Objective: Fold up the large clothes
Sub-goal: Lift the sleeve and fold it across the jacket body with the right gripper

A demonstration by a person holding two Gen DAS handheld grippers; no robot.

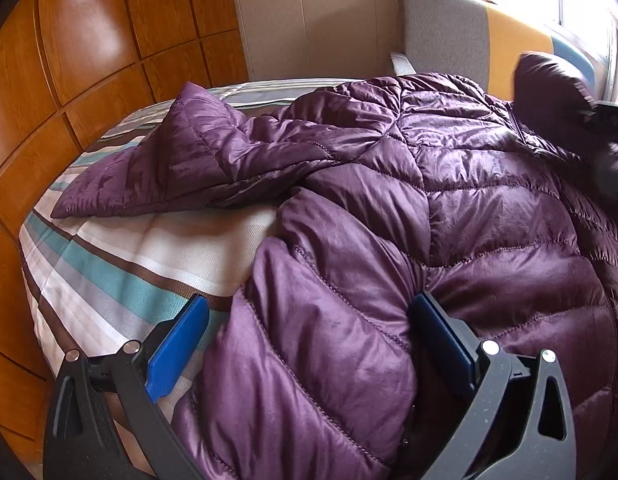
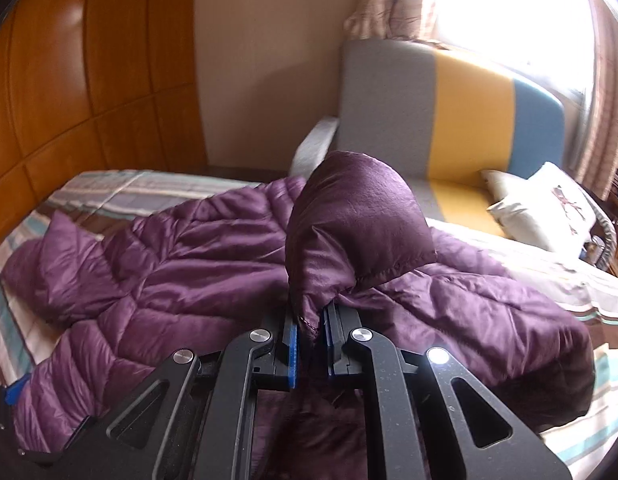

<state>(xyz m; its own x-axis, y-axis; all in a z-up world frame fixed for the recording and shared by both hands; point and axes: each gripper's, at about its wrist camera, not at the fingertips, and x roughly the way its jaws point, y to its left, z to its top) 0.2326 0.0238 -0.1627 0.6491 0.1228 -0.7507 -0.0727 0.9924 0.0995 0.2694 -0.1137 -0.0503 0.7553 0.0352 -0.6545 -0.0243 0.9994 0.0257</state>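
A purple quilted puffer jacket point(image 1: 389, 184) lies spread on a striped bed point(image 1: 109, 264); one sleeve point(image 1: 181, 160) stretches to the left. My left gripper point(image 1: 309, 340) is open, its blue-padded fingers straddling a fold at the jacket's near edge. My right gripper point(image 2: 311, 340) is shut on a raised part of the jacket point(image 2: 349, 220), which stands up like a hood above the rest of the jacket point(image 2: 169, 264). The right gripper shows dark and blurred at the far right of the left wrist view point(image 1: 605, 116).
Wooden wardrobe panels point(image 1: 89, 40) run along the left of the bed. A grey, yellow and blue sofa point(image 2: 449, 112) stands beyond the bed under a bright curtained window. A white pillow point(image 2: 549, 204) lies at the right.
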